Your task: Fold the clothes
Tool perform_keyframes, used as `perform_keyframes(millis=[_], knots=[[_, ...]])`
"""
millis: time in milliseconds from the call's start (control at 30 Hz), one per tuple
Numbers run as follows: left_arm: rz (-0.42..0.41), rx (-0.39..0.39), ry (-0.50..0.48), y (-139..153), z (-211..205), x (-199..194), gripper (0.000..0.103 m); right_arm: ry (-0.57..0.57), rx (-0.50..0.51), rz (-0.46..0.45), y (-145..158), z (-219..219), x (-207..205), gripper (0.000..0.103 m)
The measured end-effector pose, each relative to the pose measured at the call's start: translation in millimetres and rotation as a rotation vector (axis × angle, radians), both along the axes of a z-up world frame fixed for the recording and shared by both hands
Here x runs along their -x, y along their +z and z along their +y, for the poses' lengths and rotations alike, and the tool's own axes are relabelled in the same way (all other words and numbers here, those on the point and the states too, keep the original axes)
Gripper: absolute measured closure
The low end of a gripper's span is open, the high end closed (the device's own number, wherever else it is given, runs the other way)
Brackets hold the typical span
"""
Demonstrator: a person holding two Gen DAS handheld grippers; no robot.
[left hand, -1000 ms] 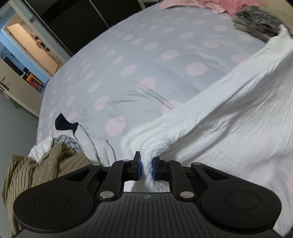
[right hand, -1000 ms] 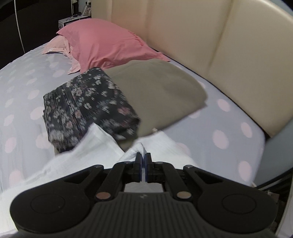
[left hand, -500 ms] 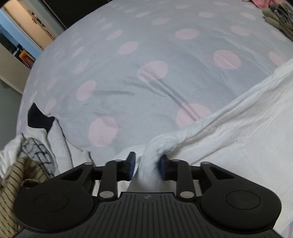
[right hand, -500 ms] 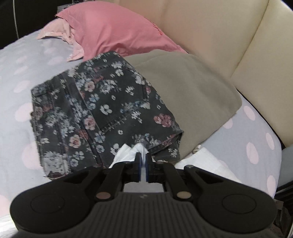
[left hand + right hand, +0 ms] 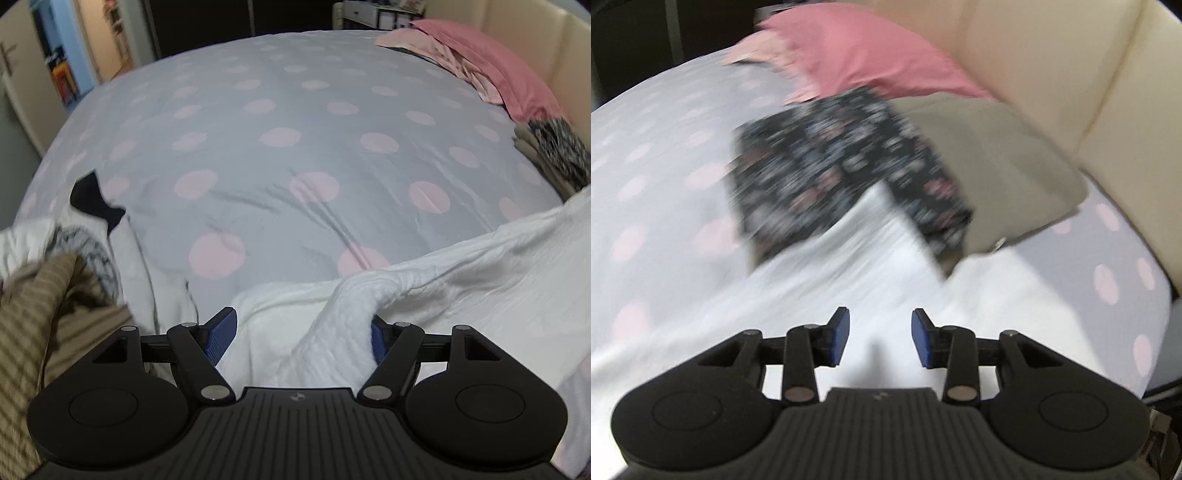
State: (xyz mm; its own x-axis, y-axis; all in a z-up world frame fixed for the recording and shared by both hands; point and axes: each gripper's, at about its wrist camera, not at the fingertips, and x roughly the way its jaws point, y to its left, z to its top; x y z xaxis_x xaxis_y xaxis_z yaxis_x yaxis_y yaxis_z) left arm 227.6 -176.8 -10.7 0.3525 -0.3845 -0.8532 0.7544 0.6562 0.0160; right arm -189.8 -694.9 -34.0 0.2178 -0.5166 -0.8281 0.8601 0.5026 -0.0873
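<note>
Left wrist view is showing the left gripper (image 5: 301, 334) with jaws spread wide over a raised ridge of the white garment (image 5: 461, 280), which is lying across the near edge of the bed (image 5: 295, 129); cloth is brushing the right-hand pad, but nothing is clamped. On the right wrist camera, blurred by motion, the right gripper (image 5: 880, 338) is likewise hanging with jaws parted and empty above the same white cloth. Beyond the garment, toward the headboard (image 5: 1071, 74), a floral piece (image 5: 831, 166) and an olive piece (image 5: 997, 166) are sitting folded beside the pink pillow (image 5: 868, 55). Left of the garment, a rumpled heap (image 5: 55, 295) is evidently awaiting folding, while the white piece is looking only partly flattened.
</note>
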Motion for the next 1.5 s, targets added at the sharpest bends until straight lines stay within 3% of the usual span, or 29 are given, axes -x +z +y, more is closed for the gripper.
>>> perform_keyframes(millis=[200,333,433,567,733,933,1067,1200,1267,1333,1433,1500], knots=[[0.042,0.064,0.126,11.2,13.2,-16.8,0.034,0.162,-0.065,-0.038,5.9,79.6,15.0,0.062],[0.018,0.058,0.116,14.9,28.7,-4.4,0.034,0.183,-0.109,-0.081,9.1,112.5,26.0,0.062],[0.004,0.042,0.097,10.0,46.3,12.2,0.040,0.194,-0.110,-0.124,8.6,130.0,32.3,0.061],[0.028,-0.010,0.046,-12.1,67.4,36.4,0.058,0.175,-0.131,-0.151,-4.5,137.0,36.4,0.061],[0.023,-0.103,-0.027,-47.9,83.9,61.0,0.058,0.163,-0.177,-0.166,-14.1,143.0,29.4,0.061],[-0.059,-0.235,-0.252,-80.2,76.4,88.5,0.055,0.199,-0.187,-0.171,-16.2,151.9,16.6,0.061],[-0.059,-0.275,-0.331,-100.9,68.2,93.8,0.054,0.216,-0.195,-0.169,-20.2,155.5,5.4,0.061],[0.007,-0.264,-0.310,-109.0,66.7,84.6,0.052,0.233,-0.203,-0.161,-24.6,159.0,-6.8,0.061],[0.072,-0.240,-0.279,-108.5,71.9,79.8,0.059,0.245,-0.198,-0.158,-24.1,160.6,-11.3,0.061],[0.128,-0.233,-0.275,-112.8,76.1,82.0,0.060,0.256,-0.191,-0.155,-23.2,162.2,-14.9,0.061],[0.140,-0.211,-0.242,-119.7,81.3,85.6,0.061,0.262,-0.180,-0.150,-22.1,163.8,-18.5,0.061],[0.174,-0.175,-0.212,-116.5,85.4,83.2,0.081,0.259,-0.180,-0.151,-21.1,164.1,-19.0,0.061]])
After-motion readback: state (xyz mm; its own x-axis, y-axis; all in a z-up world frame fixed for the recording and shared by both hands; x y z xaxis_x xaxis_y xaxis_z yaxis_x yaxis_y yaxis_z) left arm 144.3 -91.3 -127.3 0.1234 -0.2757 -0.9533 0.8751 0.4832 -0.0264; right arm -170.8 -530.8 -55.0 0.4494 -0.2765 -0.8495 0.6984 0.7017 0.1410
